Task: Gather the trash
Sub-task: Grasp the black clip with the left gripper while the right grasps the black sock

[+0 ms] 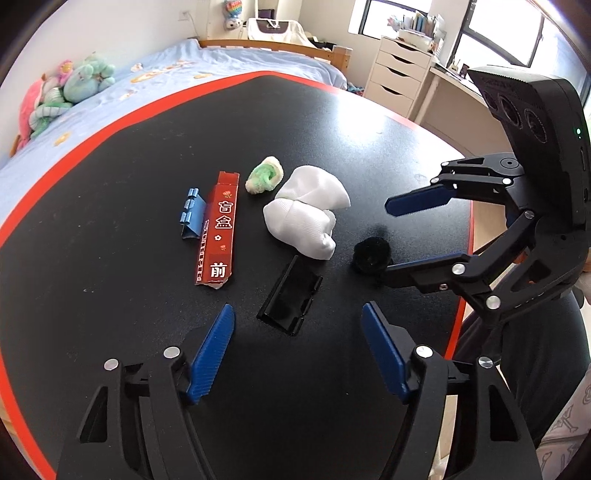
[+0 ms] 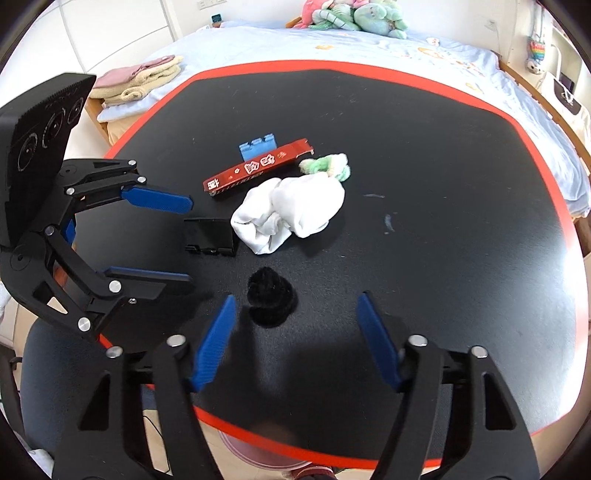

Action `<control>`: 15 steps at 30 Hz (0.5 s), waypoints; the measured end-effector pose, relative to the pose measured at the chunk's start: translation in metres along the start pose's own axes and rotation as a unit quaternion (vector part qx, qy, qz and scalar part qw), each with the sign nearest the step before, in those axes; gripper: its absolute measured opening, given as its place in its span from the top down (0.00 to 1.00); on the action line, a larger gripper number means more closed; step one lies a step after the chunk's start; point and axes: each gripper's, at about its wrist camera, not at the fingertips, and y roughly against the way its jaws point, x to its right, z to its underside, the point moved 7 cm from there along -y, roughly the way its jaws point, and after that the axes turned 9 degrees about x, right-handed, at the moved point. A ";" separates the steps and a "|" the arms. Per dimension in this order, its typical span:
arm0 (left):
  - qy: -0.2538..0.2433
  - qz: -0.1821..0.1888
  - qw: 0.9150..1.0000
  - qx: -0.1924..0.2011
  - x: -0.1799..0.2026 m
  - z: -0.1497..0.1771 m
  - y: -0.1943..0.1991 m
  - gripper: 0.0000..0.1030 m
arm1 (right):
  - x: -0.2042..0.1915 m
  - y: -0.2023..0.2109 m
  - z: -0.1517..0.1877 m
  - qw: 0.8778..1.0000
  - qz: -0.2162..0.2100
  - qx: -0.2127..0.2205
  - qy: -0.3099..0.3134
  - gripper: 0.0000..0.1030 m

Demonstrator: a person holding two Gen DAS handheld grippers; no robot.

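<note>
On the black table (image 1: 110,206) lie a red paper box (image 1: 218,229), a blue clip (image 1: 192,214), a green-and-white fluffy wad (image 1: 264,180), a white cloth bundle (image 1: 306,214), a black plastic piece (image 1: 290,301) and a black fuzzy ball (image 2: 271,299). My left gripper (image 1: 298,310) is open just above the black plastic piece, whose near end lies between the fingertips. My right gripper (image 2: 297,297) is open over the fuzzy ball, which sits between its fingers, nearer the left one, with no pad pressing on it. In the left wrist view the right gripper (image 1: 386,238) reaches in from the right, with the ball (image 1: 369,253) by its lower finger.
The table has a red rim (image 2: 569,236). Behind it is a bed (image 2: 424,59) with plush toys (image 2: 362,14) and folded towels (image 2: 140,79). A white drawer unit (image 1: 400,74) stands by the window. A chair seat (image 2: 55,369) sits below the table's near edge.
</note>
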 end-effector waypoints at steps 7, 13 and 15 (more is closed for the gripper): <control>-0.006 -0.010 1.000 0.011 0.001 -0.001 -0.001 0.59 | -0.002 -0.005 0.000 1.000 0.007 0.005 0.015 0.63; 0.004 -0.020 1.000 0.006 0.005 -0.001 -0.001 0.74 | 0.002 -0.002 0.002 1.000 0.007 0.005 0.014 0.79; 0.012 -0.025 1.000 0.003 0.005 0.000 0.000 0.75 | 0.001 -0.002 0.002 1.000 0.007 0.006 0.012 0.79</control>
